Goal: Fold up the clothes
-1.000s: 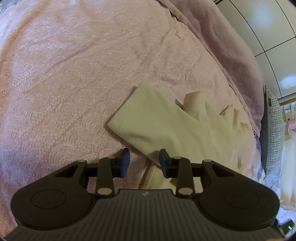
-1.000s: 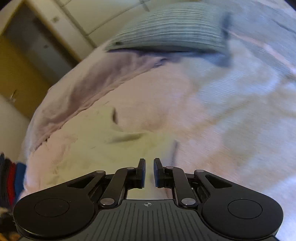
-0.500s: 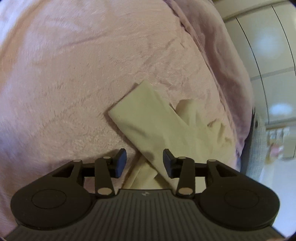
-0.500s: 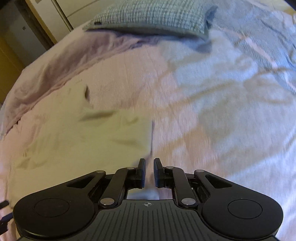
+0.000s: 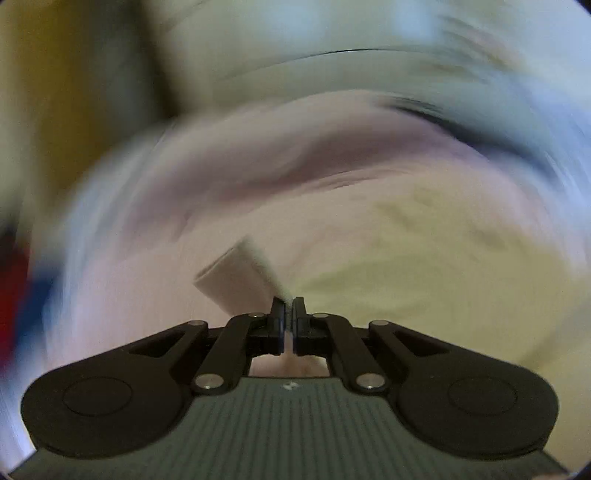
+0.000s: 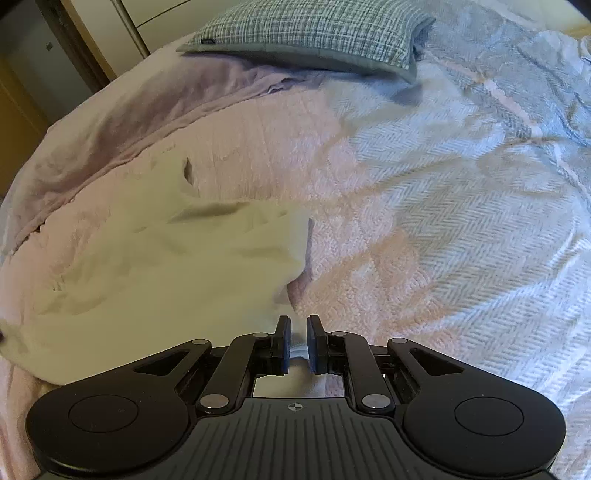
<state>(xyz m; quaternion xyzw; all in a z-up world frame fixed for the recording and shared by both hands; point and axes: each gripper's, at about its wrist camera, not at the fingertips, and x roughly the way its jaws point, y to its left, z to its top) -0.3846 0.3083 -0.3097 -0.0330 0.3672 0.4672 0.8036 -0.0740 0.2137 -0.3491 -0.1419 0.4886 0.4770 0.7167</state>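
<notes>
A cream garment (image 6: 155,273) lies spread on the pink bedspread (image 6: 280,147). In the right wrist view my right gripper (image 6: 296,326) has its jaws nearly closed, with a fold of the garment's edge between them. The left wrist view is heavily blurred. There my left gripper (image 5: 288,306) is shut on a cream sleeve (image 5: 236,275) that sticks up and left from the fingertips. The rest of the garment (image 5: 424,266) lies to the right of it.
A grey checked pillow (image 6: 310,33) lies at the head of the bed. A mauve duvet (image 6: 122,122) is bunched along the left side. A pale blue-white herringbone blanket (image 6: 480,192) covers the right side. Wardrobe doors (image 6: 147,18) stand behind.
My left gripper has closed on the sleeve and swung fast, blurring its view. My right gripper has barely moved and its jaws have spread slightly on the garment's edge.
</notes>
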